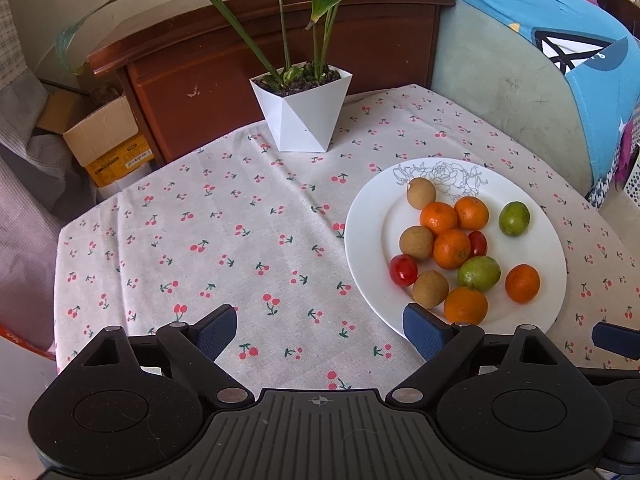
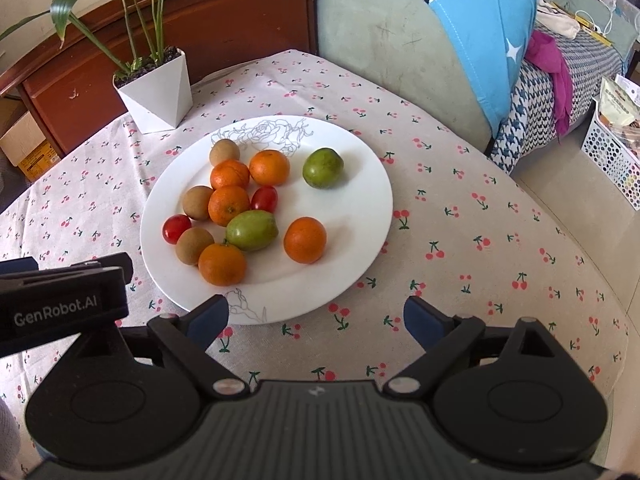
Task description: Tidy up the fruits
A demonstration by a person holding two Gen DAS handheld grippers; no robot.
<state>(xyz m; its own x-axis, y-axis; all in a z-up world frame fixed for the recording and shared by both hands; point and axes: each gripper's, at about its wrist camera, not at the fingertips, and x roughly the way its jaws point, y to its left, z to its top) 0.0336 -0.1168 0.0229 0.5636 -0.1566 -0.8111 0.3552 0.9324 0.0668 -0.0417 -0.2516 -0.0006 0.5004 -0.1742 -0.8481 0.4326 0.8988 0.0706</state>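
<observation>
A: A white plate [image 2: 360,216] of fruit sits on the cherry-print tablecloth [image 1: 224,240], right of centre. It holds five oranges [image 2: 305,240], two green fruits [image 2: 323,168], three brown fruits [image 2: 194,245] and two cherry tomatoes [image 2: 176,228].

B: Room to move?

A: Bare cloth spreads left of the plate as far as the potted plant [image 1: 302,116] at the far edge. The left gripper [image 1: 320,330] hangs spread wide over it, gripping nothing.

B: And the other camera?

A: It alone shows the cloth's rounded right edge, the floor and a perforated basket [image 2: 612,160]. The right gripper [image 2: 316,316] is also released, its left finger over the plate's near rim.
</observation>
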